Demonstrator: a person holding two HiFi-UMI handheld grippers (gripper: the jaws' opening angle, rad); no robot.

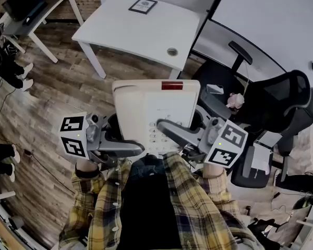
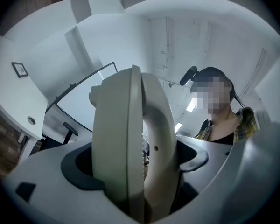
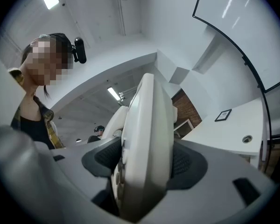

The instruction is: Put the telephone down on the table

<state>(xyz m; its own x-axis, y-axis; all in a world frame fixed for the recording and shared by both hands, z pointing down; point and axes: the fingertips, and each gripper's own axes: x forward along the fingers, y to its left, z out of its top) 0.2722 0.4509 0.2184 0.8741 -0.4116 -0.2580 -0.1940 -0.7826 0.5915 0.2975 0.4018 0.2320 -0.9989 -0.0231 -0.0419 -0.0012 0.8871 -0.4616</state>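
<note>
I cannot read the small black-framed card (image 1: 143,5) on the white table (image 1: 126,33). The right gripper (image 1: 167,129) covers part of the keypad of the cream plastic telephone (image 1: 141,105).

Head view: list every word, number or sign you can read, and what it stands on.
No text is legible.
On the white table, the framed notice: too small.
On the telephone, the keypad: blurred.
On the marker cubes: square patterns only, no letters.

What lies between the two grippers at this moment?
A cream plastic desk telephone, held in the air; the left gripper and right gripper each clamp one side. The head view shows it, and both gripper views confirm.
</note>
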